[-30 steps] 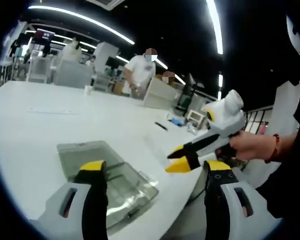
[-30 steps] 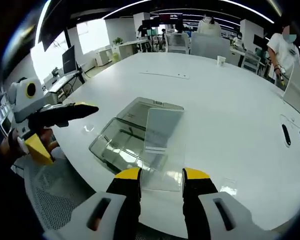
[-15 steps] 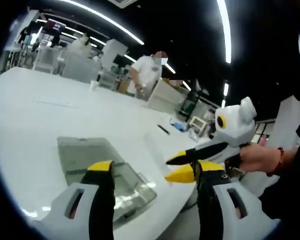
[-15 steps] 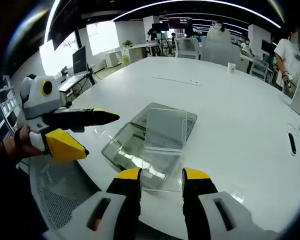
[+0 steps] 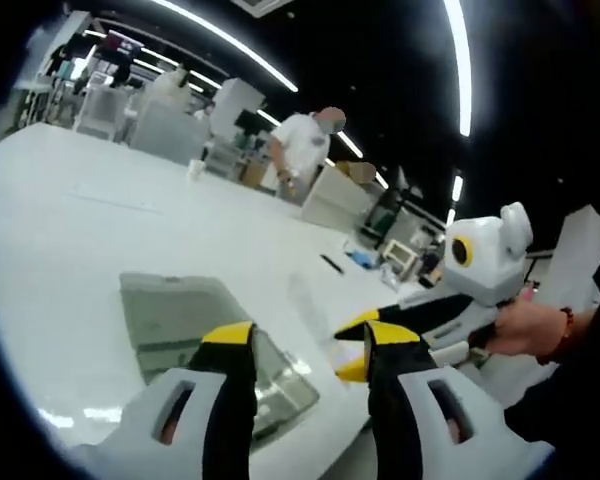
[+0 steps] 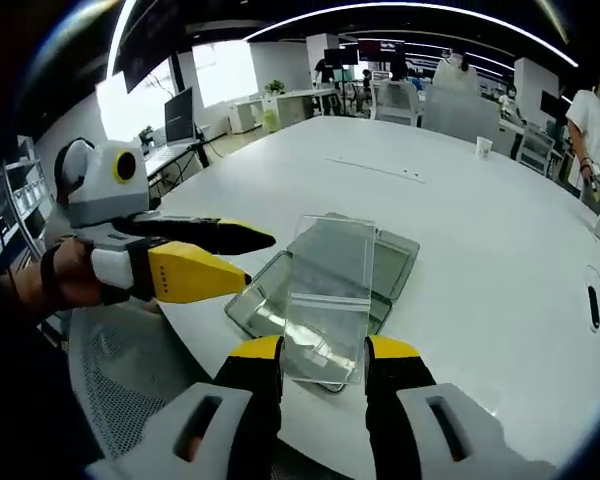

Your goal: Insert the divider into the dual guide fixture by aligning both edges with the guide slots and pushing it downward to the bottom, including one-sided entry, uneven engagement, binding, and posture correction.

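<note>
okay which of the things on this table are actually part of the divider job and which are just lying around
Part of the job:
- clear divider, gripped in the right tongs
- clear guide fixture lying on the white table
- left tongs, open, beside the divider

Just lying about:
- paper cup
- dark pen-like item
- long flat strip
</note>
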The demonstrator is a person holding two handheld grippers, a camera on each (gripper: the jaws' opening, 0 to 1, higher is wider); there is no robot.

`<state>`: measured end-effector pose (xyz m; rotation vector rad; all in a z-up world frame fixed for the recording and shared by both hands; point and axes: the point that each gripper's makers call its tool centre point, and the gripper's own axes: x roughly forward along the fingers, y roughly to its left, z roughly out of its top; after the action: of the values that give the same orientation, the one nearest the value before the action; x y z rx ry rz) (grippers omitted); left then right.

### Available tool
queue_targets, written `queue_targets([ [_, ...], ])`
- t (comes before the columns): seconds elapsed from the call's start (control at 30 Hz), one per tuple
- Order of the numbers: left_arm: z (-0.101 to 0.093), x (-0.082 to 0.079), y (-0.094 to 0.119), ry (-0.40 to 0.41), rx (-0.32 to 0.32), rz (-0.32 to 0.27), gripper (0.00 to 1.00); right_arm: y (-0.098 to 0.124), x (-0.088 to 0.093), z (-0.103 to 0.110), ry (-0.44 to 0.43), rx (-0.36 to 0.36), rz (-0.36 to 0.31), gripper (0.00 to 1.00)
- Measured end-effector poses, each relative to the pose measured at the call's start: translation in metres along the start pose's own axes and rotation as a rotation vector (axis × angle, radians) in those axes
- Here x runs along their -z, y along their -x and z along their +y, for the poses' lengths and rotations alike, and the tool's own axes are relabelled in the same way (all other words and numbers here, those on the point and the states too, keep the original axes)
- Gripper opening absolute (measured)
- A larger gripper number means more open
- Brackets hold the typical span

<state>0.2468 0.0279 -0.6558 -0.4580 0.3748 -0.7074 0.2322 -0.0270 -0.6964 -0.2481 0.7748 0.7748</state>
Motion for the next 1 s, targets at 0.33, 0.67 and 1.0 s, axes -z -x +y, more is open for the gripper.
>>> queue_targets([
  [0.33,0.003,-0.001,-0.001,0.048,0.005,-0.01,0.19,0.002,-0.004,0.013,0.014,-0.018,-0.011,0.27],
  [0.67,0.005,-0.008,-0.005,0.135,0.001,-0.029,0.03,0.003,-0.009,0.022,0.043,-0.03,-0.025,0.27],
  [1.0,0.007,-0.014,-0.003,0.226,0.003,-0.059,0.0,0.002,-0.013,0.024,0.079,-0.035,-0.042,0.28],
])
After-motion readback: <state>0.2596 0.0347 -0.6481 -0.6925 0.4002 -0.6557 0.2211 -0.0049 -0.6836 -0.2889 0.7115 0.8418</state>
